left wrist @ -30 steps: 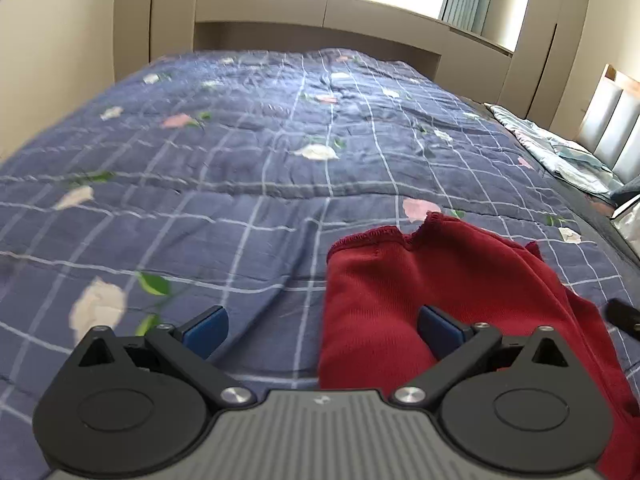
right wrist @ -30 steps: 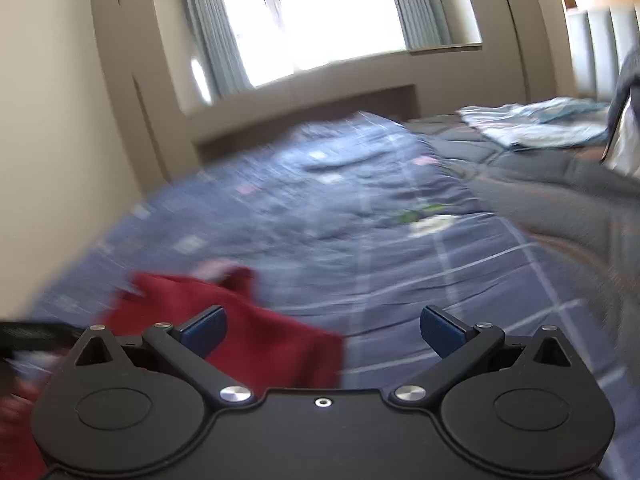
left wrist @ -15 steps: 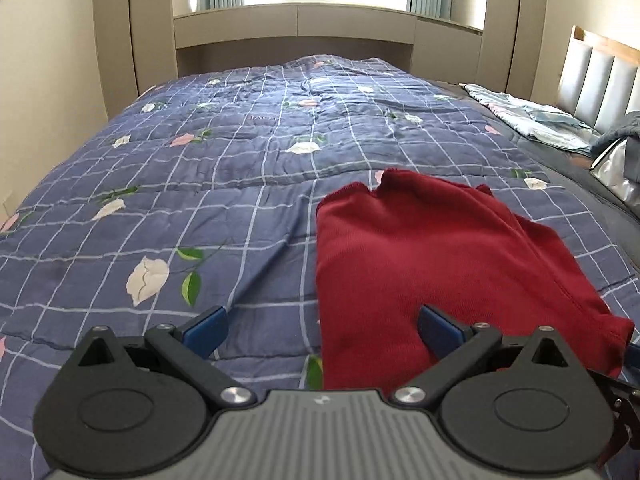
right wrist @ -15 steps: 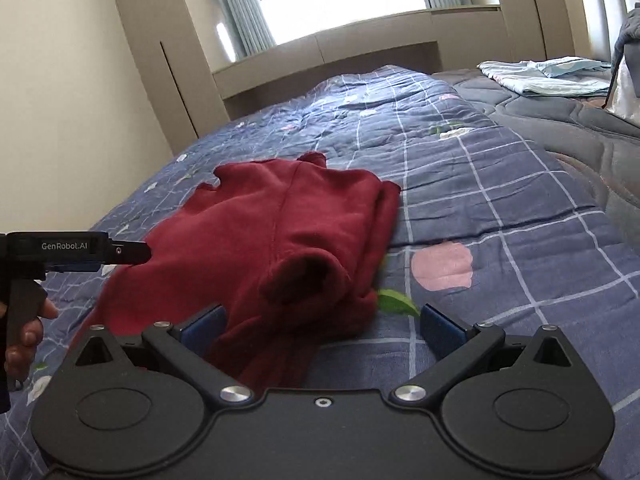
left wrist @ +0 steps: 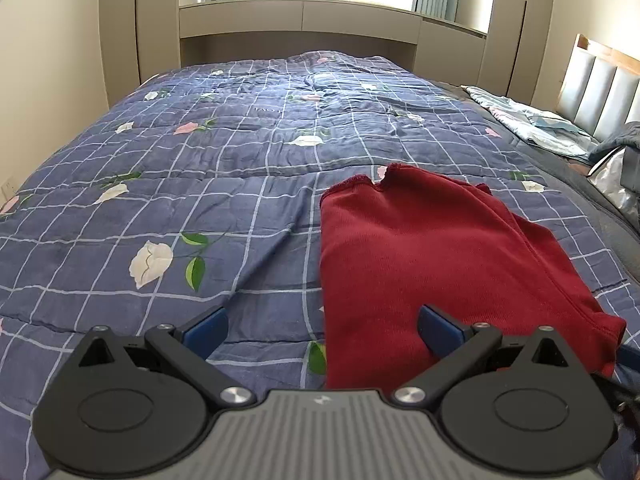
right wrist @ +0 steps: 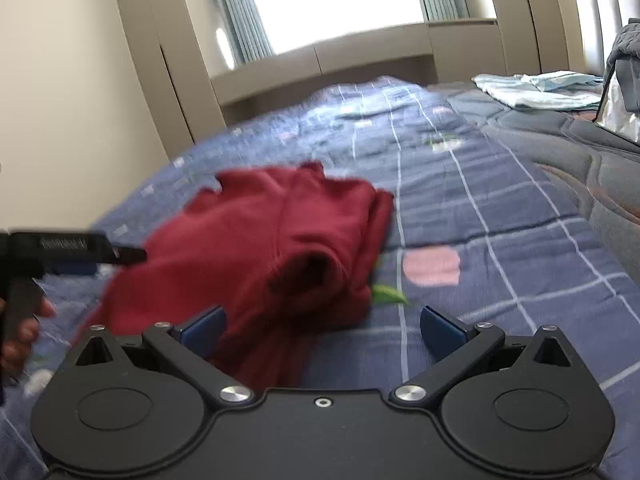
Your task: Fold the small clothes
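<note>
A dark red knitted garment [left wrist: 432,248] lies on the blue checked quilt [left wrist: 224,168], spread mostly flat in the left wrist view. My left gripper [left wrist: 322,326] is open just above the garment's near left edge, with nothing between its fingers. In the right wrist view the same garment [right wrist: 260,248] shows a bunched sleeve opening facing me. My right gripper [right wrist: 322,326] is open at the garment's near right edge, holding nothing. The other hand-held gripper [right wrist: 68,246] appears at the far left, with a hand [right wrist: 20,332] on its grip.
The bed runs to a window bench [left wrist: 300,20] and tall cupboards. A pale blue folded cloth [left wrist: 536,128] lies at the far right by the padded headboard [left wrist: 600,92]. A grey quilt [right wrist: 580,148] and a silvery bag [right wrist: 616,112] sit on the right side.
Both grippers have swung over the red garment and stayed open. The left view has pulled back and steadied. The right gripper has shifted slightly, blurring its view.
</note>
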The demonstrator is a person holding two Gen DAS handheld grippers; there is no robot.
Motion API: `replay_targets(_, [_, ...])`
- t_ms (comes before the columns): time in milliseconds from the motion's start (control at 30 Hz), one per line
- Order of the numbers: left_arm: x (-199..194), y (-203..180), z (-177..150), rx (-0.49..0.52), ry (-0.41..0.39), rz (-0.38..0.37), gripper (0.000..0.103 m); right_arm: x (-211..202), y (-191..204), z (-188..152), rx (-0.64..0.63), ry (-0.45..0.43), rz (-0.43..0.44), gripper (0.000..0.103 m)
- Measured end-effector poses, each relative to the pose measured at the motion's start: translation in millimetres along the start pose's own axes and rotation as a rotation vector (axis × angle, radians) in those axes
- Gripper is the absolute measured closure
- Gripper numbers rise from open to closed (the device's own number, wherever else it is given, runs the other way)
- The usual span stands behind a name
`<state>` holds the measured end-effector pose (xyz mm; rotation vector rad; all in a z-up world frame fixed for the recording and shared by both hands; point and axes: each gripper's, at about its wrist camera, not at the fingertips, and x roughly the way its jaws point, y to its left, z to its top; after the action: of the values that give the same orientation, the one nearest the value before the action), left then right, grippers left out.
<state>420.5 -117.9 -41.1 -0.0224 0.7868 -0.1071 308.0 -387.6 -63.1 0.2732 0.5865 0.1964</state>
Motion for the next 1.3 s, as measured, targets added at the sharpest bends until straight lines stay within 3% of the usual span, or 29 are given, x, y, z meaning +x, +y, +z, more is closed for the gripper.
replay_targets(200, [2,0,6,0.027,-0.004,-0.008,0.0,18,-21,35,0.086,-0.037,0.009,0.0])
replay_targets(367, [20,4,10,0.043,0.0,-0.052,0.0,68,-47,46,0.229,0.102,0.03,0.0])
replay_targets(500, [43,27,1,-0.086,0.048,-0.183,0.0,70,-45,32,0.226,0.031,0.024,0.0])
replay_targets(600, [52,46,-17,-0.216,0.017,-0.277,0.0,64,-39,24,0.203,0.0,0.042,0.0])
replay_targets(733, [47,40,-31,-0.17,-0.078,-0.252,0.0,64,-43,23,0.22,-0.007,0.14,0.0])
replay_targets(867, [48,44,-23,-0.187,-0.031,-0.27,0.0,70,-50,27,0.248,0.014,0.273,0.0])
replay_targets(1067, [56,48,-11,-0.165,0.048,-0.306,0.0,72,-57,28,0.303,0.005,0.305,0.0])
replay_targets(1300, [52,45,-23,-0.159,-0.02,-0.286,0.0,69,-48,26,0.252,0.006,0.267,0.0])
